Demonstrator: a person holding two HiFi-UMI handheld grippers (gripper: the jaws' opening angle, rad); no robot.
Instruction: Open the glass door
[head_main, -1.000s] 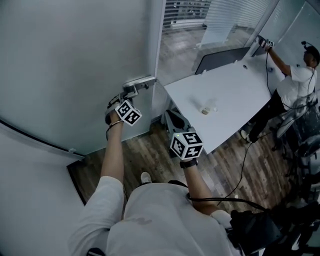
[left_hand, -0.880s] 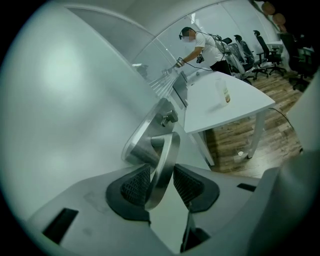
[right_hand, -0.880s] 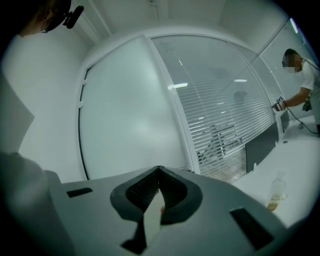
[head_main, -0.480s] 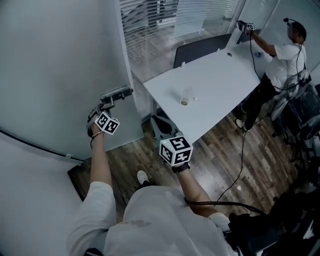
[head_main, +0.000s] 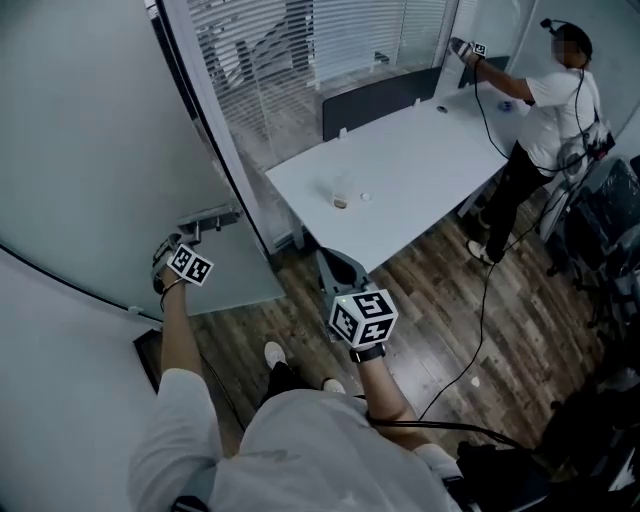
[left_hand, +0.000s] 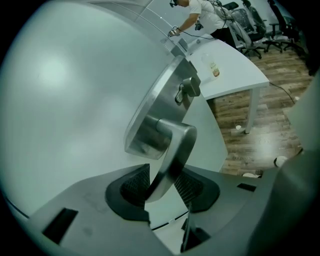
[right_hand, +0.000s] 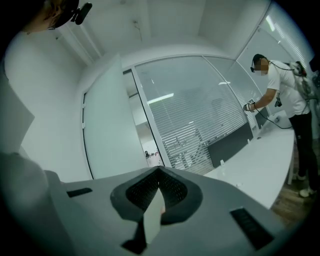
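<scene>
Where viewed along its own jaws, found left gripper (left_hand: 162, 186) clamped on the metal lever handle (left_hand: 175, 145) of the glass door (left_hand: 65, 95), pads pressed to both sides of the lever. Noted door panel standing clear of the partition with blinds (right_hand: 200, 125), a gap showing between them. Recorded right gripper (right_hand: 159, 182) with jaws together, nothing held, well apart from the door, near the white table (head_main: 420, 170).

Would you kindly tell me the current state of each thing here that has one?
glass door: partly open.
left gripper: shut on the door handle.
door handle: clamped between the jaws.
right gripper: shut, holding nothing.
blinds: lowered.
</scene>
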